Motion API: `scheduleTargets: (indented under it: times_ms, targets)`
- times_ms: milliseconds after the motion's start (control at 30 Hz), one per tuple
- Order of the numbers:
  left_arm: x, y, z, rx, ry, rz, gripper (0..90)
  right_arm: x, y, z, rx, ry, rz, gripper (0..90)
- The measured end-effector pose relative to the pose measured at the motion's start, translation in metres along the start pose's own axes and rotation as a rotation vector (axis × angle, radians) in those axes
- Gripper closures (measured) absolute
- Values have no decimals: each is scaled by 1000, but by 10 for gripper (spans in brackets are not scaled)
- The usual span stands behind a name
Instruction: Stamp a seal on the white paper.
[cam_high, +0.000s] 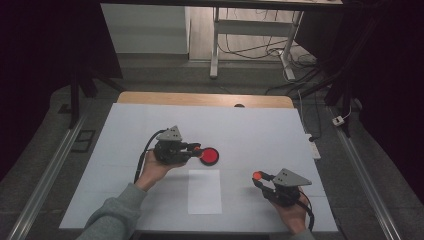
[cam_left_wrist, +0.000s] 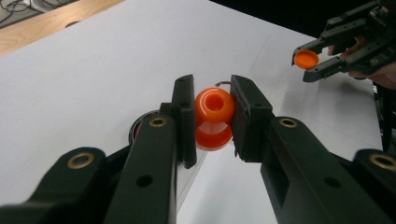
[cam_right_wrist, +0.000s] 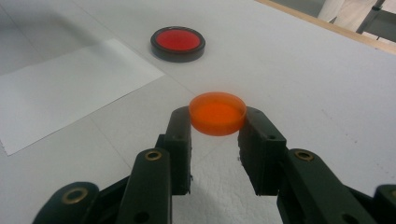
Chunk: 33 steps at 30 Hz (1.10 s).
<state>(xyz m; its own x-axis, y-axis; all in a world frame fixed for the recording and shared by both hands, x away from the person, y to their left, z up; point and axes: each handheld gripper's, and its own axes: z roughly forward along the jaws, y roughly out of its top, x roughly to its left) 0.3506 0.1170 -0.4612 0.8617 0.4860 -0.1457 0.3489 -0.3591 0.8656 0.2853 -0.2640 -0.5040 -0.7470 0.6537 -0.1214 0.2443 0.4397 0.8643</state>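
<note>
Between the pads of the left tongs (cam_left_wrist: 212, 116) sits an orange bottle-like piece (cam_left_wrist: 214, 116), clenched from both sides, its open mouth facing back toward the gripper's camera and its long axis running roughly along the jaws. Just below and behind those tongs, on the white worktop (cam_high: 260, 125), lies a black-rimmed red disc (cam_high: 209, 156). Well apart to the side, the right tongs (cam_right_wrist: 218, 122) grasp a flat orange cap (cam_right_wrist: 217, 113) by its rim at the very tips, its broad face up and level above the worktop; a white paper sheet (cam_high: 204, 191) lies between the two tongs
</note>
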Motion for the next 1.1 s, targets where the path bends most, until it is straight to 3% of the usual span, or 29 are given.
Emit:
scheduleTargets:
  times_ms: [1100]
  targets:
    - [-15, -7, -7, 17, -29, 18, 728, 0, 0, 4, 2, 12, 1, 646]
